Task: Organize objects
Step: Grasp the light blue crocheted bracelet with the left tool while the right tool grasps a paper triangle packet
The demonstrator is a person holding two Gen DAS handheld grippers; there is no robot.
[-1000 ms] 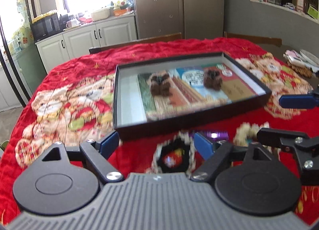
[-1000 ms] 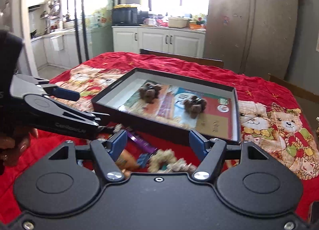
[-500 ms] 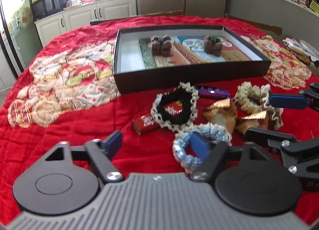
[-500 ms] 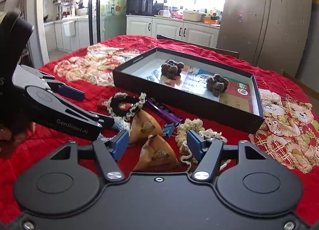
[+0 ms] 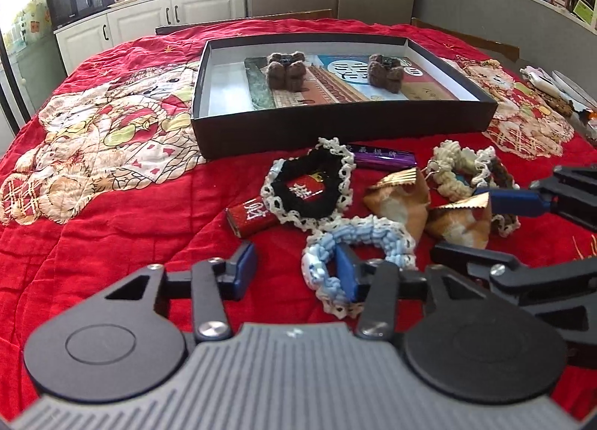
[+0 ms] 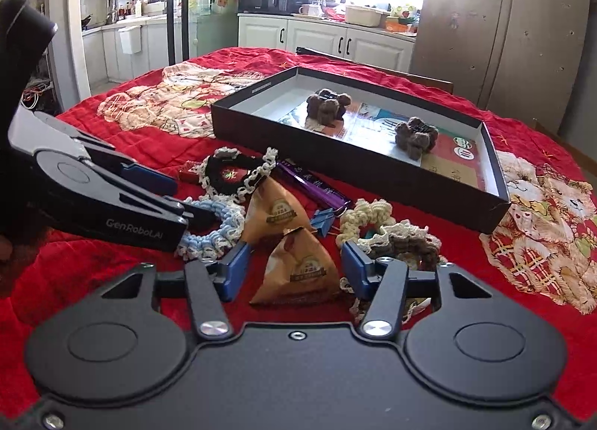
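A black box [image 5: 335, 128] [image 6: 335, 165] on the red cloth holds two brown knitted items [image 5: 285, 70] [image 5: 384, 70]. In front of it lies a pile: a black-and-white scrunchie [image 5: 309, 184], a light blue scrunchie [image 5: 358, 239] [image 6: 212, 228], a cream scrunchie [image 5: 453, 169] [image 6: 367, 219], two brown triangular packets [image 6: 278, 213] [image 6: 298, 273], a red bar [image 5: 250, 215] and a purple bar [image 5: 382, 157]. My left gripper [image 5: 294, 269] is open, its right finger at the blue scrunchie. My right gripper [image 6: 294, 269] is open, its fingers on either side of the nearer packet.
A blue binder clip [image 6: 322, 219] lies among the pile. Papers and small items [image 5: 559, 90] sit at the table's right edge. Kitchen cabinets [image 6: 324, 44] and a refrigerator [image 6: 496, 19] stand behind the table.
Both grippers have pulled back and lowered from the box toward the pile. The pile, mostly hidden a second ago, is now in full view. Both stay open.
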